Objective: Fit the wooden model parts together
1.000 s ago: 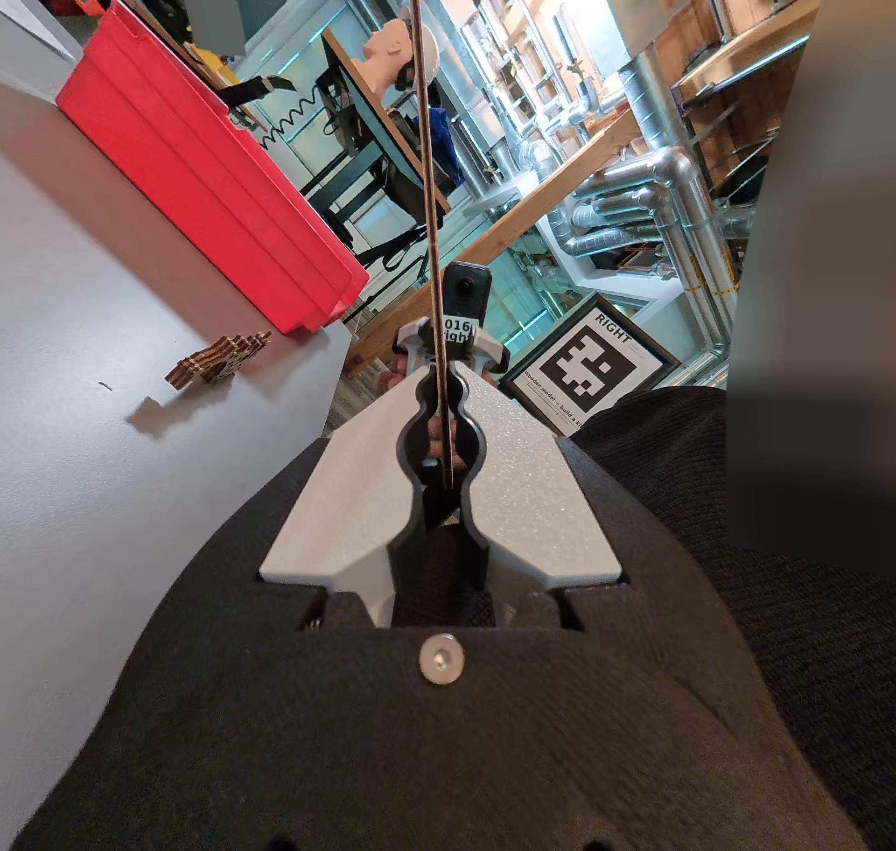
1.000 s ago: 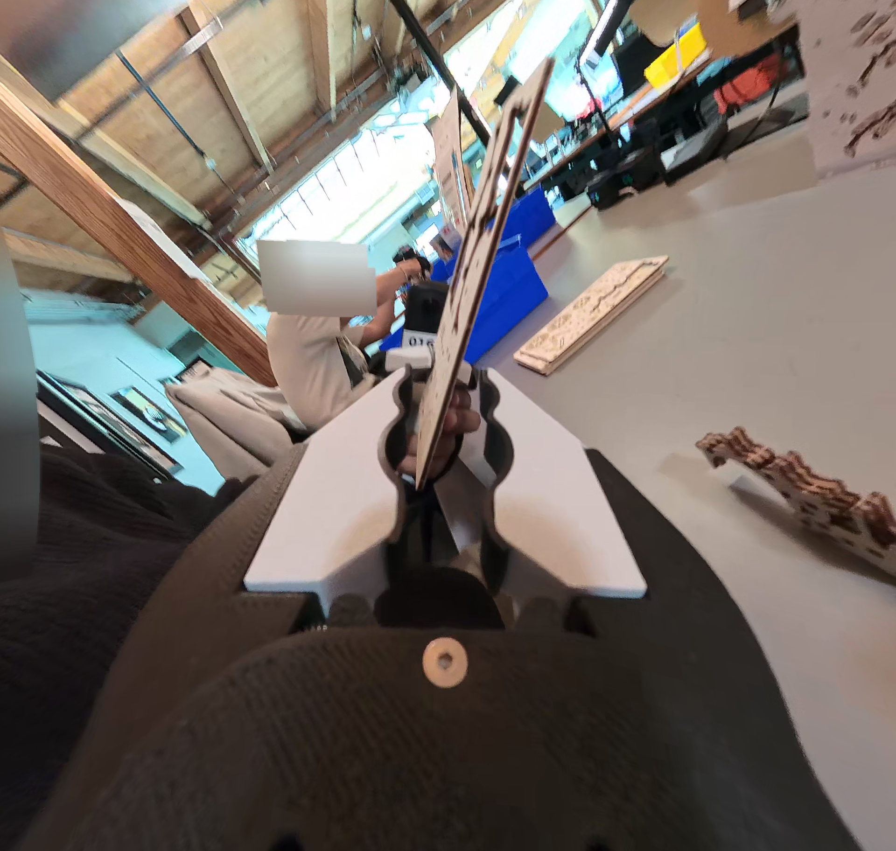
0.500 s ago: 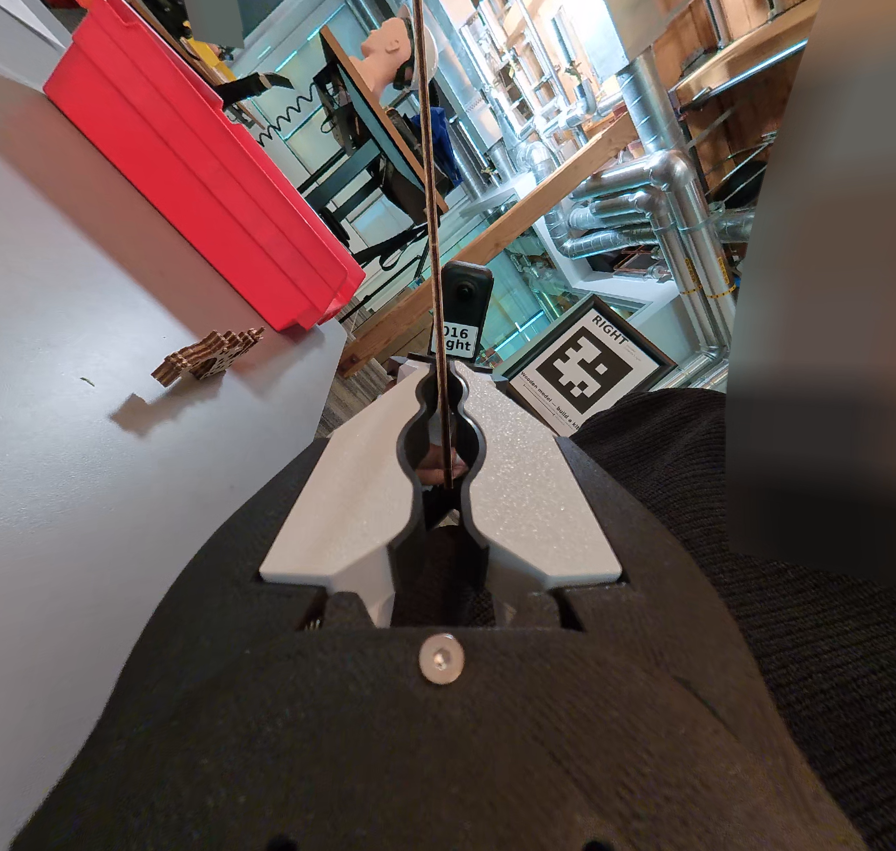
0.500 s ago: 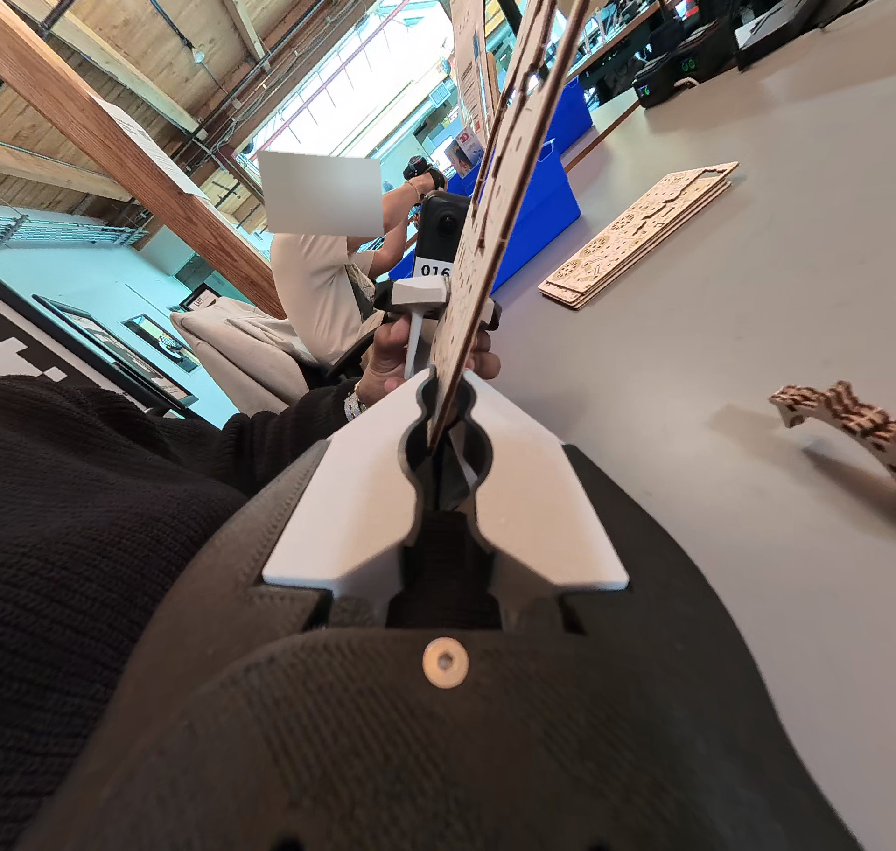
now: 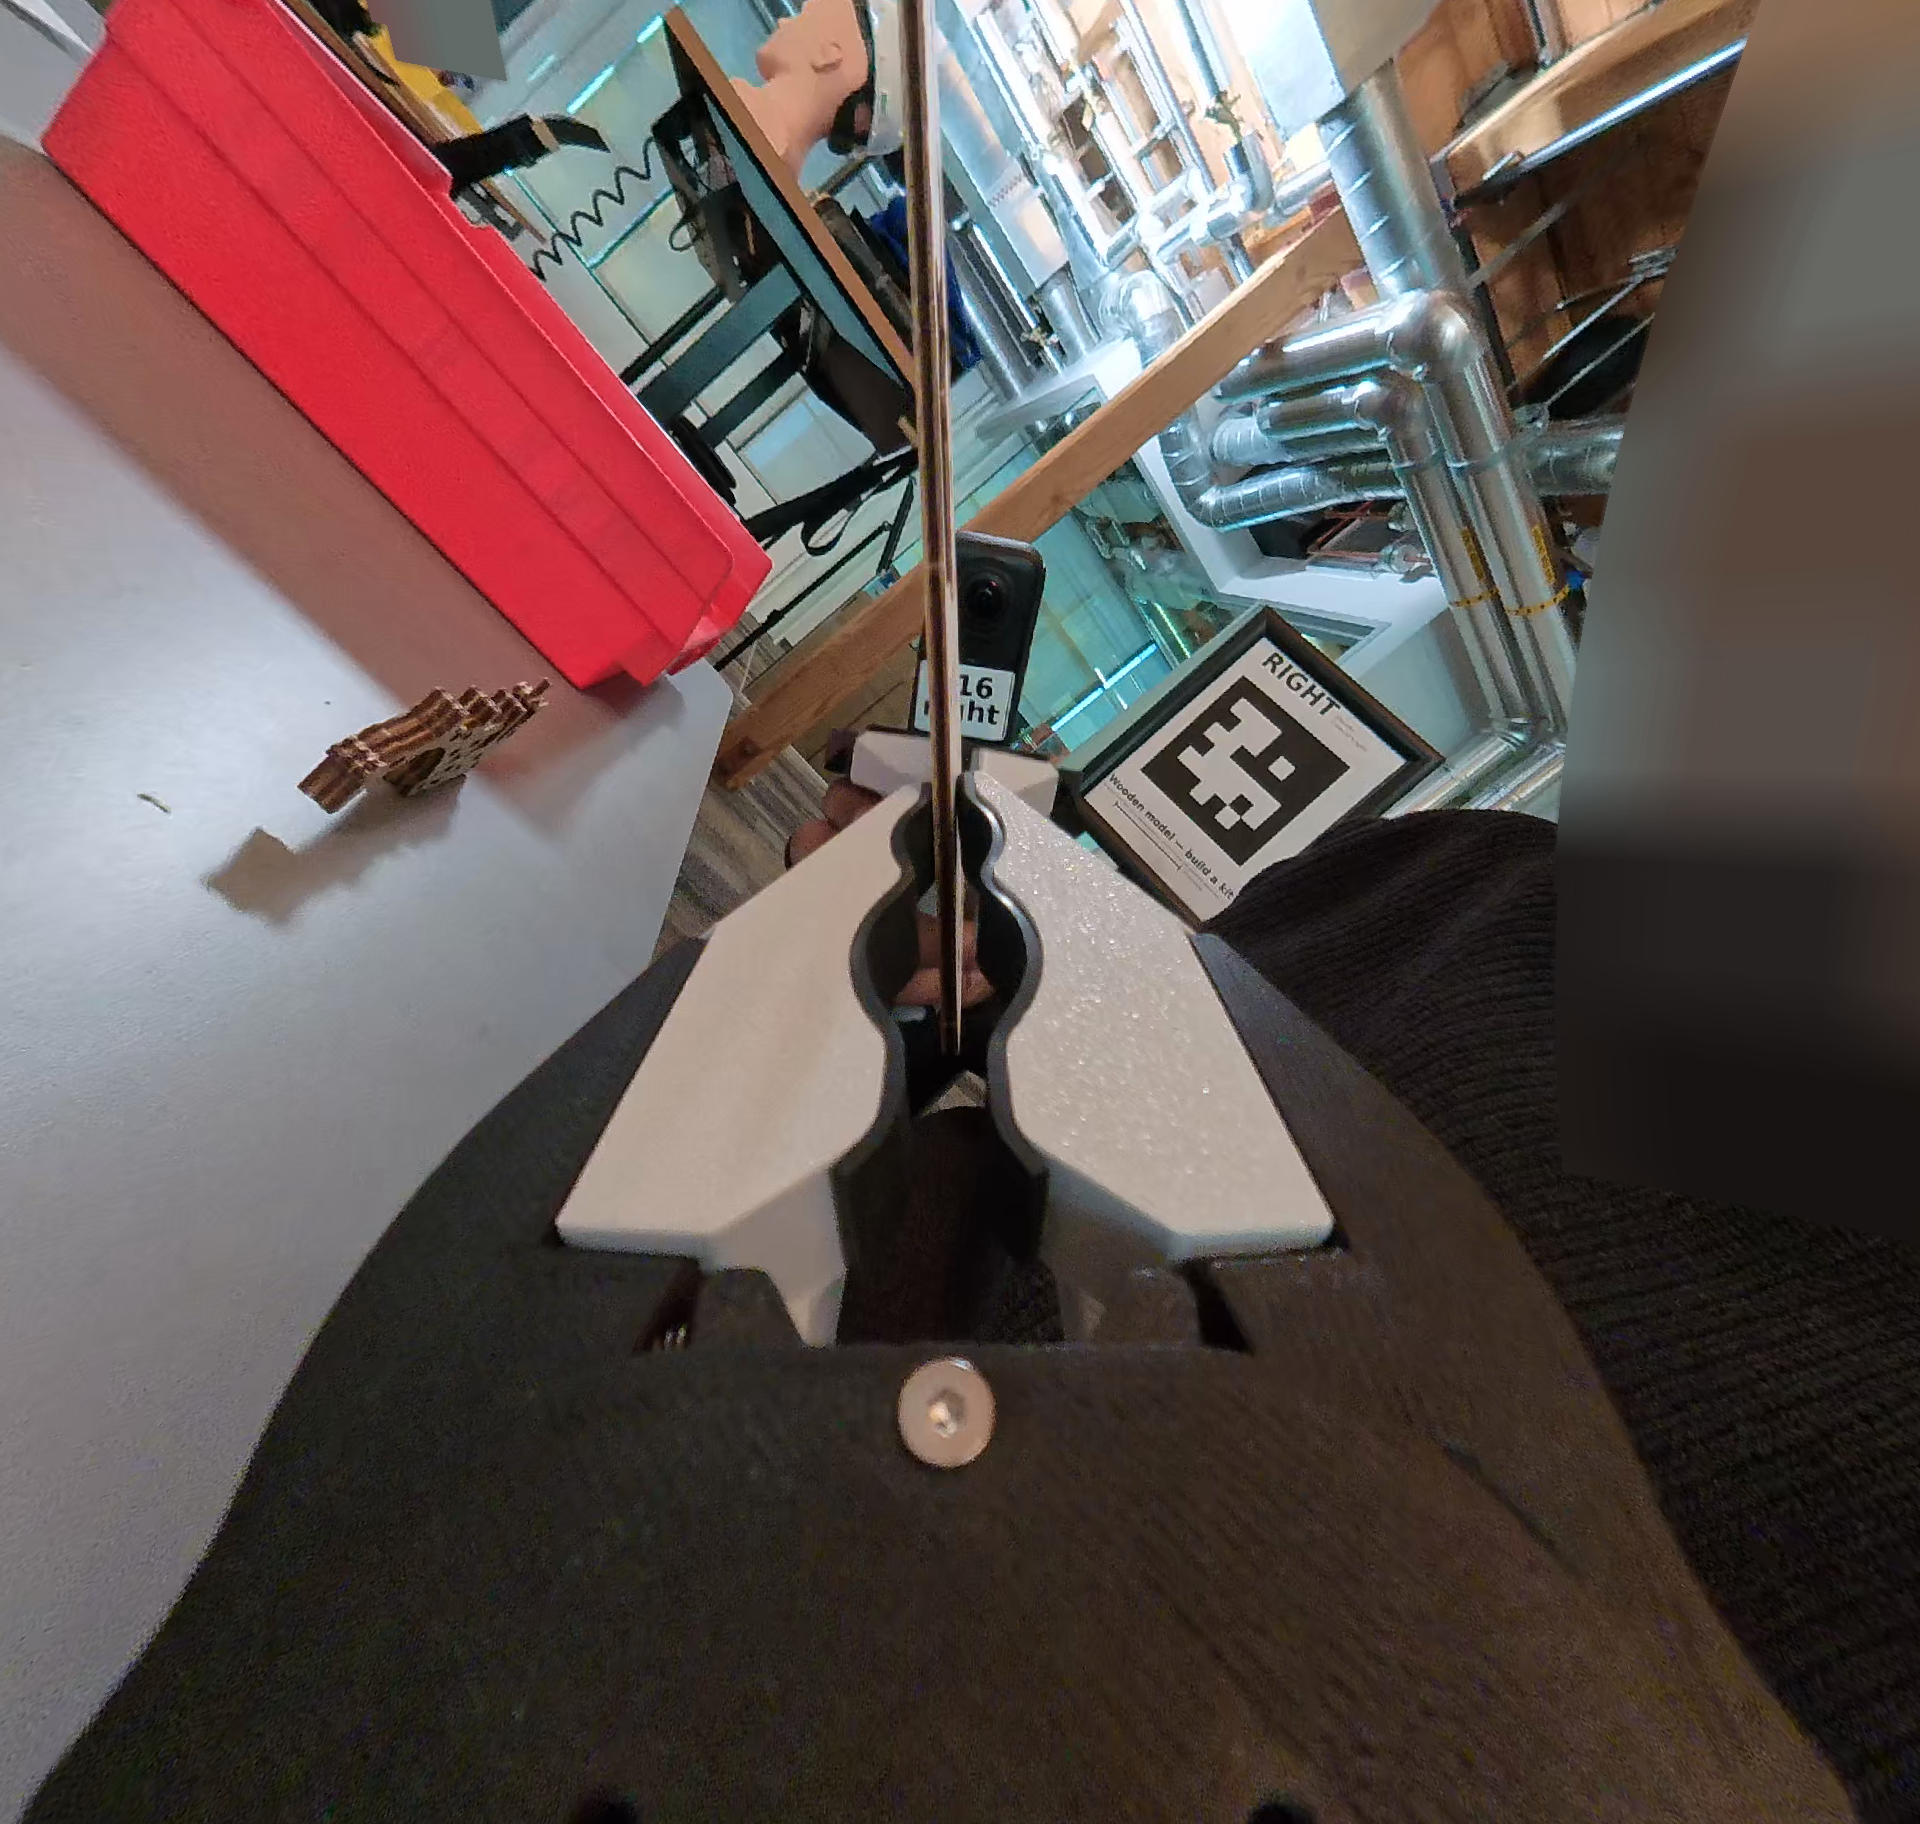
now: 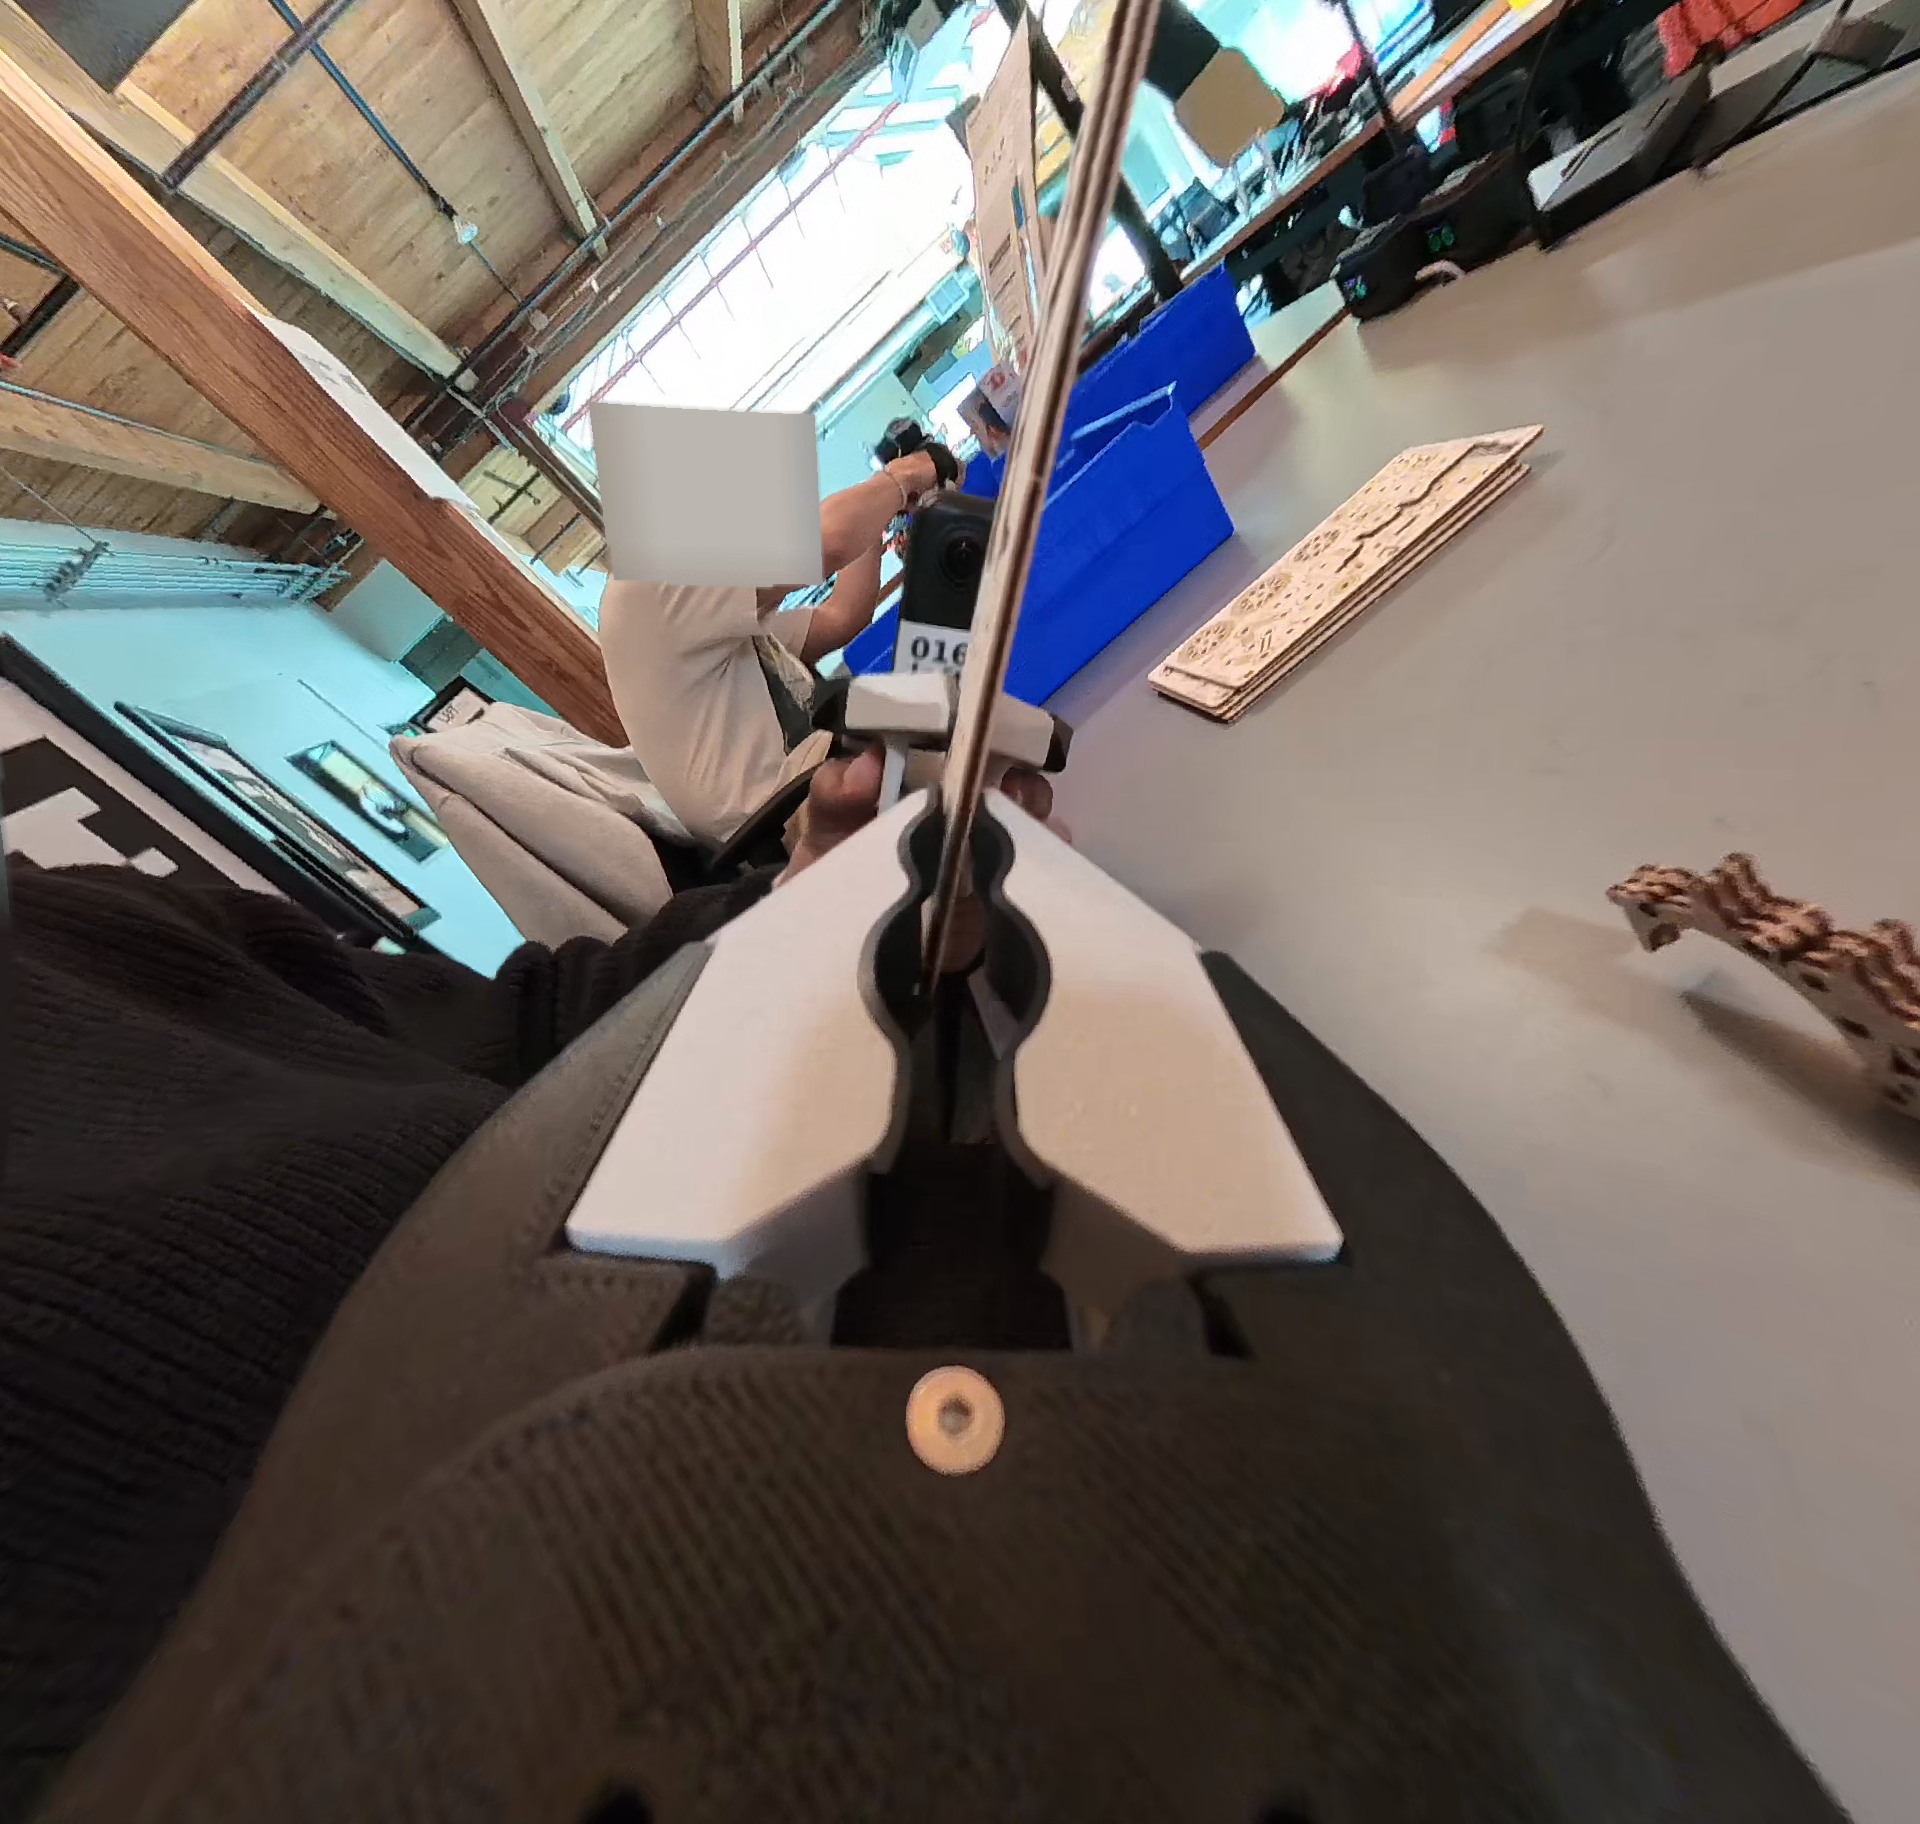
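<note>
Both grippers face each other and pinch the same thin wooden sheet, held on edge above the grey table. In the left wrist view the sheet (image 5: pixel 928 320) runs up as a narrow line from my shut left gripper (image 5: pixel 943 789). In the right wrist view the sheet (image 6: pixel 1049 351) leans up to the right from my shut right gripper (image 6: pixel 961 810). A small assembled wooden part (image 5: pixel 426 756) lies on the table to the left. It also shows at the right edge of the right wrist view (image 6: pixel 1787 948).
A red bin (image 5: pixel 395 320) stands at the table's far edge (image 5: pixel 665 735). A stack of flat wooden sheets (image 6: pixel 1351 569) lies farther along the table, beside blue bins (image 6: pixel 1112 538). A person (image 6: pixel 707 694) sits in the background. A framed marker sign (image 5: pixel 1247 777) stands behind.
The right gripper's jaws have closed on the sheet, and the sheet has turned edge-on to it. The left gripper's jaws have narrowed slightly onto the sheet. Both views have shifted a little.
</note>
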`<control>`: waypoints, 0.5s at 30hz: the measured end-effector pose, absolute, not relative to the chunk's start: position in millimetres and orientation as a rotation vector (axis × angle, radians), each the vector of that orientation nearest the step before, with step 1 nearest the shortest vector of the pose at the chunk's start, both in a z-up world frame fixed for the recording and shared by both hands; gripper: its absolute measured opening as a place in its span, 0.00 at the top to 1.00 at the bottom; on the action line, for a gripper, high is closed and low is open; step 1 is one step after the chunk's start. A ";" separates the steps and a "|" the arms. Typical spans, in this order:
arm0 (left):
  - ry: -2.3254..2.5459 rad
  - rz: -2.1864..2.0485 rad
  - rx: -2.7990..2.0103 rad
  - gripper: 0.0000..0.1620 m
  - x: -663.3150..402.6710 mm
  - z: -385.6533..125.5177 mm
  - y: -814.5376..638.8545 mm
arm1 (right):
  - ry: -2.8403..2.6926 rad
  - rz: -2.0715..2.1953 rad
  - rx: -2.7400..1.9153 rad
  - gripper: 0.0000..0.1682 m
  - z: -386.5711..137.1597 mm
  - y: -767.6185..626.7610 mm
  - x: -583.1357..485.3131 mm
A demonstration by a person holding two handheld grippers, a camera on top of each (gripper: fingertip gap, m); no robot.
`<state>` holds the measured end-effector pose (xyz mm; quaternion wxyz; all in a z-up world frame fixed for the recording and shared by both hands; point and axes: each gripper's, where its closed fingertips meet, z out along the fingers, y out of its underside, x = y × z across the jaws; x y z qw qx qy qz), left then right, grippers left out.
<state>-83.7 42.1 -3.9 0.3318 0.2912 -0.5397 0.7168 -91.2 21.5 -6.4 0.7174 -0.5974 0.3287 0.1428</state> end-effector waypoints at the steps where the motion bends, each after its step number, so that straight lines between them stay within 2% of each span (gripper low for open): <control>1: -1.419 1.863 0.750 0.99 -85.9 -4.5 40.7 | 0.728 0.305 -1.305 0.99 -3.7 18.9 -89.4; 9: -1.563 1.755 0.661 0.99 -108.0 -16.6 22.4 | 0.765 0.308 -1.208 0.99 4.9 4.8 -79.6; 15: -1.413 1.874 0.776 0.99 -86.6 -4.0 34.0 | 0.764 0.239 -1.205 0.90 7.3 -2.5 -75.9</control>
